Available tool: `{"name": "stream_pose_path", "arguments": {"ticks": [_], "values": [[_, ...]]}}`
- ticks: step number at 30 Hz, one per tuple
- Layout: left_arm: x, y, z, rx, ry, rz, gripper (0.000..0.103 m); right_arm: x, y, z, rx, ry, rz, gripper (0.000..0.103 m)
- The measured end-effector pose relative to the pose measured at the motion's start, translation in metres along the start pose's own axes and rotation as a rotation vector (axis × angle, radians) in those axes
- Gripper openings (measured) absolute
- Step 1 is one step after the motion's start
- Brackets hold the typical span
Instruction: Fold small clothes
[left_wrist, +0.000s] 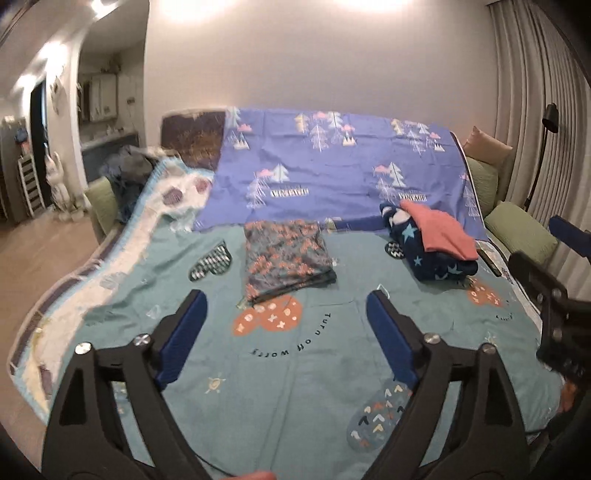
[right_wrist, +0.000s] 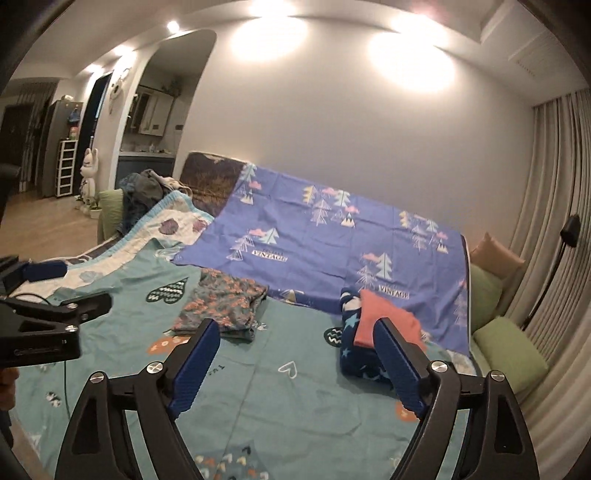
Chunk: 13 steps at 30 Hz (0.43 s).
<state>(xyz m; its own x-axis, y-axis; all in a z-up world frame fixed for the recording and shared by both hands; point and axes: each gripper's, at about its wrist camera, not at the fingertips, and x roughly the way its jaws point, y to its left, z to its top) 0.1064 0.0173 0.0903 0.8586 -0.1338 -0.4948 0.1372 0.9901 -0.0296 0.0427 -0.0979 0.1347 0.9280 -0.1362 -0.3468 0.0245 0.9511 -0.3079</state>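
So both grippers are hovering over the bed with nothing in them. The left gripper has its jaws spread wide, and the right gripper is the same, jaws wide apart and empty.

The folded floral garment sits flat on the teal quilt, roughly in the middle of the bed, just ahead of the left gripper. Off to the right there's a navy star-print piece bundled up with a coral-pink garment lying on top of it. From the right wrist view that pile is right behind the right-side finger, so it's partly blocked. The two piles are well apart from each other.

Behind them a purple sheet with pine trees is draped over the back of the bed, its lower edge touching the far end of the floral piece. On the left edge there's a white and light-blue blanket, with a heap of dark clothes past it. Green cushions sit along the right side near the pleated curtain and a black floor lamp.

Room is dim, plain wall with ceiling spots glaring on it, wood floor and a kitchen nook through the arch on the left.
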Motion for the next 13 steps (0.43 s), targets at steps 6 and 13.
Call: {"name": "stream_pose_path", "arguments": {"ticks": [6, 13], "values": [[-0.044, -0.010, -0.011, -0.028, -0.067, -0.004, 0.102, -0.040, -0.008, -0.008, 0.072, 0.011, 0.031, 0.098], [-0.043, -0.010, -0.026, -0.092, -0.009, -0.023, 0.102, -0.041, -0.009, -0.024, 0.090, 0.075, 0.056, 0.098]]}}
